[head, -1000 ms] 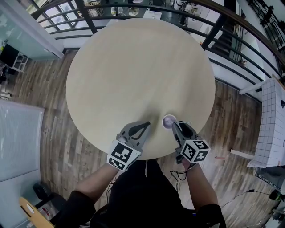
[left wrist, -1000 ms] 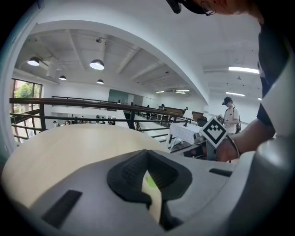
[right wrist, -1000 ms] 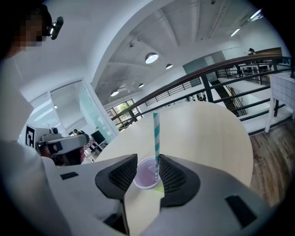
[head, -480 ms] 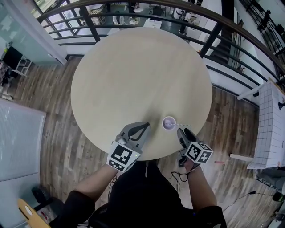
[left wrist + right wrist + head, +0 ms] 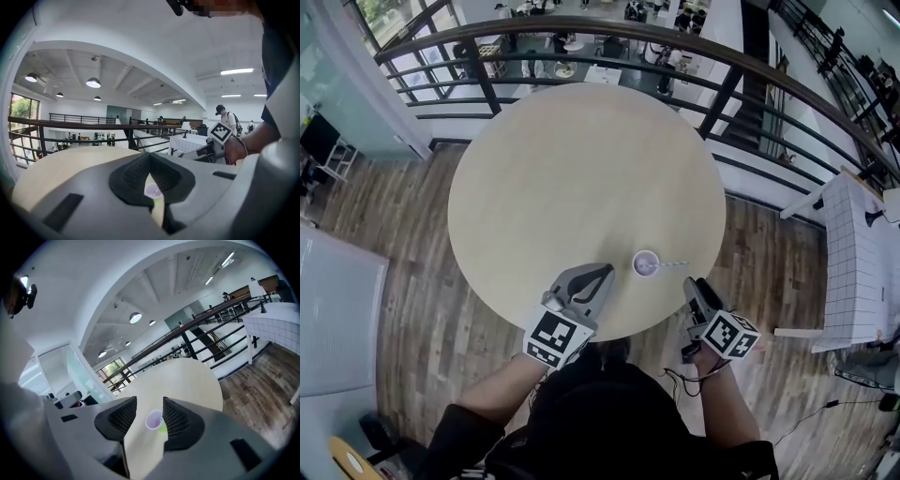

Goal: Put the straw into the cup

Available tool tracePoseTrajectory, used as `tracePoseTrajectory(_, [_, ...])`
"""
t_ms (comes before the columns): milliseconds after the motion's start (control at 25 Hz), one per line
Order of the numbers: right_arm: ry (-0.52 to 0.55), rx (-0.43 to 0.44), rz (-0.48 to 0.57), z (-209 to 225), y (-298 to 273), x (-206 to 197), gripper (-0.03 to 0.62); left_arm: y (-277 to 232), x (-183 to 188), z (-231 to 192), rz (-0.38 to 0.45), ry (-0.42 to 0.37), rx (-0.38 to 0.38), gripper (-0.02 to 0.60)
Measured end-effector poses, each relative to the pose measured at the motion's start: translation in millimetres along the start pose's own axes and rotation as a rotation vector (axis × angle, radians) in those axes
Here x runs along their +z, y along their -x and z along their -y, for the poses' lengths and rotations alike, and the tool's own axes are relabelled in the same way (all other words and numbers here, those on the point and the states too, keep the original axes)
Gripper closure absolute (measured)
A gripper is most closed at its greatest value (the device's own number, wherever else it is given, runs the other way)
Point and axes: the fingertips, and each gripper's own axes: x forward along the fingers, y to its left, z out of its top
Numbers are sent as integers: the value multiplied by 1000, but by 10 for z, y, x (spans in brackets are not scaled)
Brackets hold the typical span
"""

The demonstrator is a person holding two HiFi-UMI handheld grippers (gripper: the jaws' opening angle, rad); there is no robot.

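**A:** Head view first. Where is the cup?

**B:** The cup (image 5: 646, 263) stands on the round tabletop (image 5: 581, 169), near the edge closest to the person. The straw (image 5: 671, 265) is in it and leans out over the rim on the cup's right.

**A:** And the tools?

**B:** The left tool (image 5: 607, 271) hangs left of the cup, near it but apart, with its tips drawn together. The right tool (image 5: 694, 284) is right of the cup and nearer the person, by the tabletop's edge. It is clear of both cup and straw.

**A:** Left gripper view?

**B:** The two pads meet at their tips with nothing clamped between them. Through the slit below the tips, the cup (image 5: 152, 190) shows farther off on the tabletop. The right tool's marker cube (image 5: 220, 132) and the hand (image 5: 236, 151) carrying it appear up and to the right of the cup.

**A:** Right gripper view?

**B:** The jaws stand wide apart and empty. The cup (image 5: 153, 419) shows in the gap between them, well ahead, touching neither pad. A greenish bit sits just beside the cup on its right. I cannot tell whether it is the straw.
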Motion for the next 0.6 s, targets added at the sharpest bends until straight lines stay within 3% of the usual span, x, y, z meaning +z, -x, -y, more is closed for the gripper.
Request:
tracePoseTrajectory(280, [154, 146, 129, -733, 490, 500, 411, 312, 463, 180, 78, -49, 22, 575])
tracePoseTrajectory(400, [244, 229, 162, -1128, 617, 600, 455, 453, 596, 185, 106, -78, 54, 575])
tracePoseTrajectory(600, [373, 306, 195, -1597, 774, 706, 490, 629, 796, 231, 139, -60, 67, 575])
